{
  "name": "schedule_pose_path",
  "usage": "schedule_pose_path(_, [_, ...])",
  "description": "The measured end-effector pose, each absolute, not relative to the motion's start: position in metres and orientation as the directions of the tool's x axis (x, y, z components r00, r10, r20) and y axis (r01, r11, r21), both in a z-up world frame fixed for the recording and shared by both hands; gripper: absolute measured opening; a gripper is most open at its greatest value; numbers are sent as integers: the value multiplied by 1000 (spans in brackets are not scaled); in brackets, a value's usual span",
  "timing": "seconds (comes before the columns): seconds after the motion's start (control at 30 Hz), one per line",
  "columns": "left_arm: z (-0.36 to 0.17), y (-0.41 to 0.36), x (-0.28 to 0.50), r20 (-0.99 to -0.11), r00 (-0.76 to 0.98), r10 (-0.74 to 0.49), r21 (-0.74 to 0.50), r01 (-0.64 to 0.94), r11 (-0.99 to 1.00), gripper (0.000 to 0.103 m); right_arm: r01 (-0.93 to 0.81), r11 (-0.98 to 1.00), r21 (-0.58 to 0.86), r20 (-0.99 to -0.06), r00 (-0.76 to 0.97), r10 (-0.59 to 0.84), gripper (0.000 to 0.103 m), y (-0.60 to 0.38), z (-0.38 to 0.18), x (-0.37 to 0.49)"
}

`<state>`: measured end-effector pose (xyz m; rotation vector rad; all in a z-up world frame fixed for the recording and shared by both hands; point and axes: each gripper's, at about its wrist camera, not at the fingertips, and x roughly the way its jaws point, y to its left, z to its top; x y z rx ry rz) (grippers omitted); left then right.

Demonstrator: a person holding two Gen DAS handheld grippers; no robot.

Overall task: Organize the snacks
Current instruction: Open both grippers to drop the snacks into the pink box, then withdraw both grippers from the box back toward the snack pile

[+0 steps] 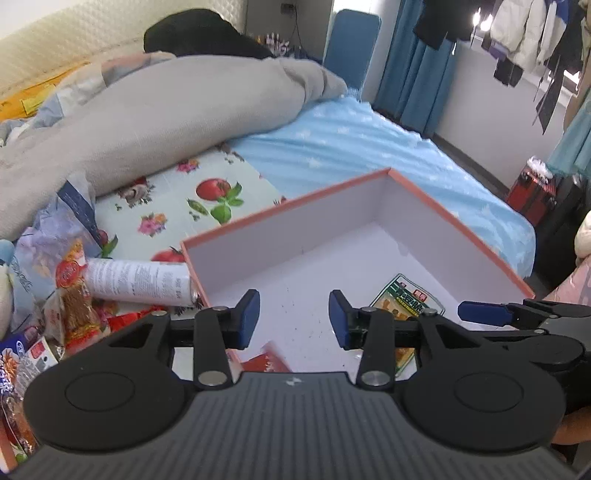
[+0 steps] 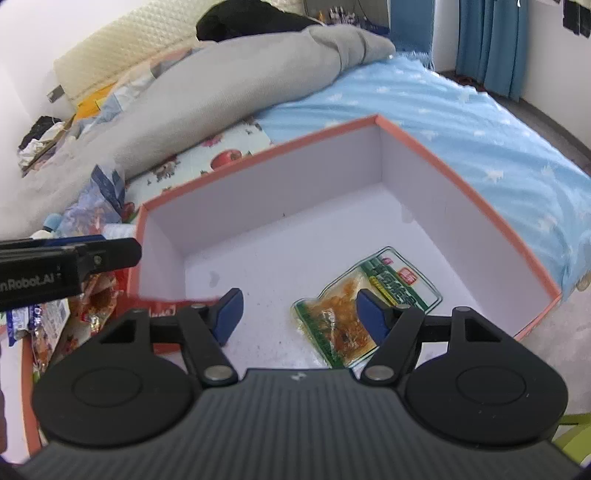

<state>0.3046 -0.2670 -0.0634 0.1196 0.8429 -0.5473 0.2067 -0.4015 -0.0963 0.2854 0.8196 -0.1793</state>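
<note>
Hovering both grippers with jaws apart and empty over the box [image 2: 461, 192], one green snack packet [image 2: 365, 306] already inside under my right gripper [image 2: 299, 317], so the snack pile [image 1: 70, 310] off left is nearer my left gripper [image 1: 293, 317].

The room is bright with soft daylight. Strong glare burns out the window [image 1: 484, 18] at top right of the left view. Both views bend strongly at edges, and the snack pile [image 1: 70, 295] looks blurred.
</note>
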Motion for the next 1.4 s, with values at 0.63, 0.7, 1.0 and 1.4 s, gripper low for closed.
schedule_pose_path(0.63, [24, -185, 243, -601, 677, -425, -123, 448, 886, 47, 153, 966, 209, -531, 847, -19, 70, -350, -4, 164])
schedule_pose_path(0.7, [29, -176, 236, -589, 691, -420, -123, 437, 891, 47, 132, 968, 212, -514, 858, -5, 70, -342, 0, 160])
schedule_pose_path(1.0, [36, -121, 197, -551, 746, -374, -125, 369, 921, 47, 44, 977, 211, -474, 878, 62, 70, -301, 2, 137])
schedule_pose_path(1.4, [15, -27, 138, -565, 788, -244, -118, 215, 969, 47, -104, 978, 180, -500, 847, 182, 70, -244, -19, 107])
